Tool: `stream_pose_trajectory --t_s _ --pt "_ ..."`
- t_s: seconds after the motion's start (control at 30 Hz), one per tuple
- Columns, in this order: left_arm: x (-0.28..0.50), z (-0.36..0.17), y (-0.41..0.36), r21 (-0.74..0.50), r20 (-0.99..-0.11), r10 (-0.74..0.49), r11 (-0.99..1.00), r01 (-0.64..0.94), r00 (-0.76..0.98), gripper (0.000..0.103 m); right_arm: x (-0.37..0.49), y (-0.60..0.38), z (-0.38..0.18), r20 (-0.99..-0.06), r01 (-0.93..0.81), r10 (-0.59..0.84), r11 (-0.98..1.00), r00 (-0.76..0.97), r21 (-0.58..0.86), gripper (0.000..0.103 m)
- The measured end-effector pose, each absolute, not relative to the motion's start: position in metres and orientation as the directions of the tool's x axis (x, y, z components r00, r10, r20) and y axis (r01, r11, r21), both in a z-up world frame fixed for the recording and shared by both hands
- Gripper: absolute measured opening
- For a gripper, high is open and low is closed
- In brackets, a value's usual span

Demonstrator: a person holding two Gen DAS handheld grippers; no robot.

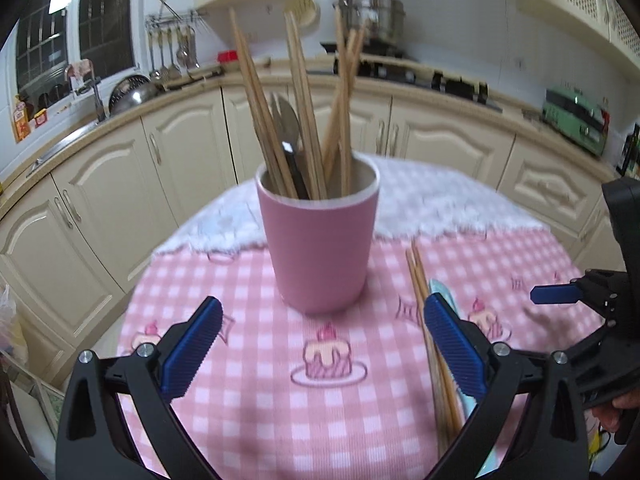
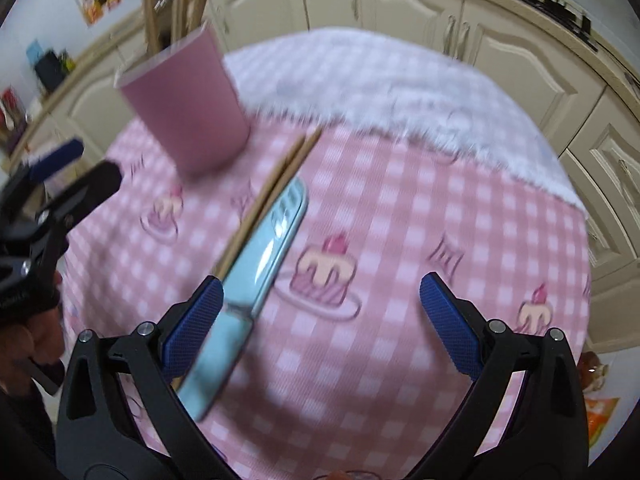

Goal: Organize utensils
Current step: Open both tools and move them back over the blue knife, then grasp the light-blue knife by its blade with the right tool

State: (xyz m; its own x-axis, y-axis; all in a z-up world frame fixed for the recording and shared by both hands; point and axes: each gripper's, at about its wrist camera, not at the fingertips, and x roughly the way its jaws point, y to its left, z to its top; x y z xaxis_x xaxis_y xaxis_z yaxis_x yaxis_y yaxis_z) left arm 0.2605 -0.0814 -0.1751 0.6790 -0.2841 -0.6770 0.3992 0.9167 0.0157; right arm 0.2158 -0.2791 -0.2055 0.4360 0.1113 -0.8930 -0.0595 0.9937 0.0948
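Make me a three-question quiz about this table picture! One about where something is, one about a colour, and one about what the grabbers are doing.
1. Where do the loose chopsticks lie?
A. on the tablecloth beside the cup
B. in the sink
C. on the stove

2. What colour is the cup?
A. green
B. pink
C. black

3. How are the left gripper and right gripper?
A. both open, holding nothing
B. both shut on a spoon
C. one holds the cup

Answers: 1 A, they rest flat on the checked cloth next to the light blue utensil. 2 B, its wall is pink. 3 A, each pair of blue pads stands wide apart around nothing.
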Motion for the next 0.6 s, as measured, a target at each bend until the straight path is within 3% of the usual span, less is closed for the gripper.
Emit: stream_pose_trajectory --t_s 0.6 --pt "0.261 -0.223 -0.114 0.049 -0.822 -0.260 0.855 0.517 0.506 0.099 0.194 -0.270 -0.227 -0.925 -0.120 0.044 0.993 0.376 -0.001 0.097"
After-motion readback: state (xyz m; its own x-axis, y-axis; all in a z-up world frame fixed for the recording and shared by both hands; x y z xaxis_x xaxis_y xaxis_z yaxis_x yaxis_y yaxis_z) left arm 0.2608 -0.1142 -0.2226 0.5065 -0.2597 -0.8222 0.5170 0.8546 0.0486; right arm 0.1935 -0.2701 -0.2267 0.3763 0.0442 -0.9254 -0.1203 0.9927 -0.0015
